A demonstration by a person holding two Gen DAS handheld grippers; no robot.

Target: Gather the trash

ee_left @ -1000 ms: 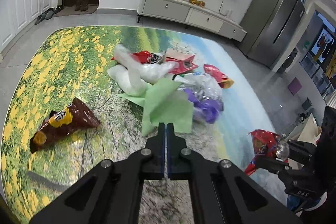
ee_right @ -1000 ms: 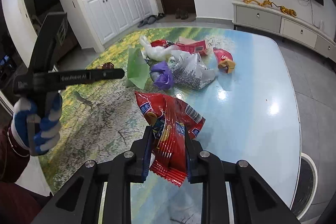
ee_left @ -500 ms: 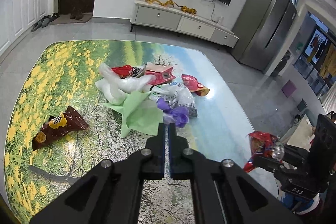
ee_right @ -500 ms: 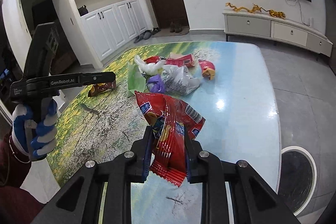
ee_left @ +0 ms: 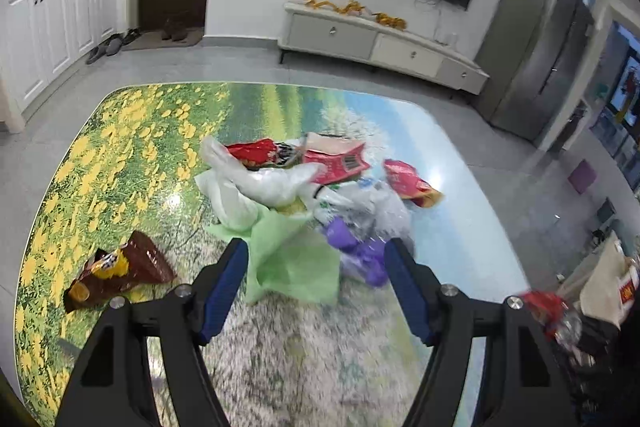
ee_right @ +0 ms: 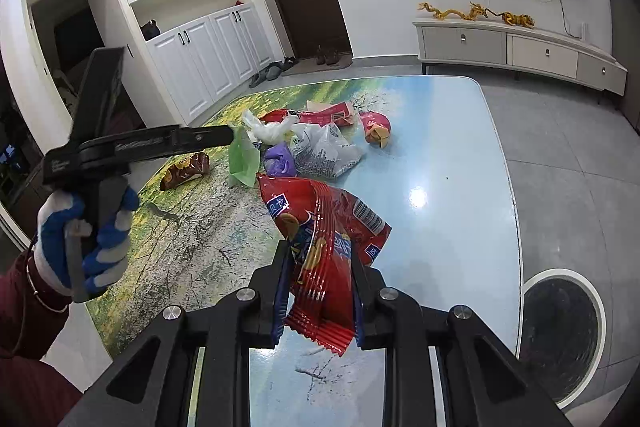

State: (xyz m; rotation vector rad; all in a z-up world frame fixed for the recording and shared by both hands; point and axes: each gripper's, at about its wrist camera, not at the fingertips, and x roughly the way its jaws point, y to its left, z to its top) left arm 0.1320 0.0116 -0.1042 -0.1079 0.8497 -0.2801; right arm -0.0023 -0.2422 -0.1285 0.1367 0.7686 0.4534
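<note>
Here, one red wrapper (ee_right: 324, 247) between the right gripper (ee_right: 318, 291) fingers (ee_right: 280, 291).

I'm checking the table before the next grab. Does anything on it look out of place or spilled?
No spill shows. The oddity is the litter itself: crumpled bags and wrappers heaped mid-table, green bag nearest the open left gripper. A brown snack packet lies apart from the heap. The right gripper holds a red wrapper.
</note>
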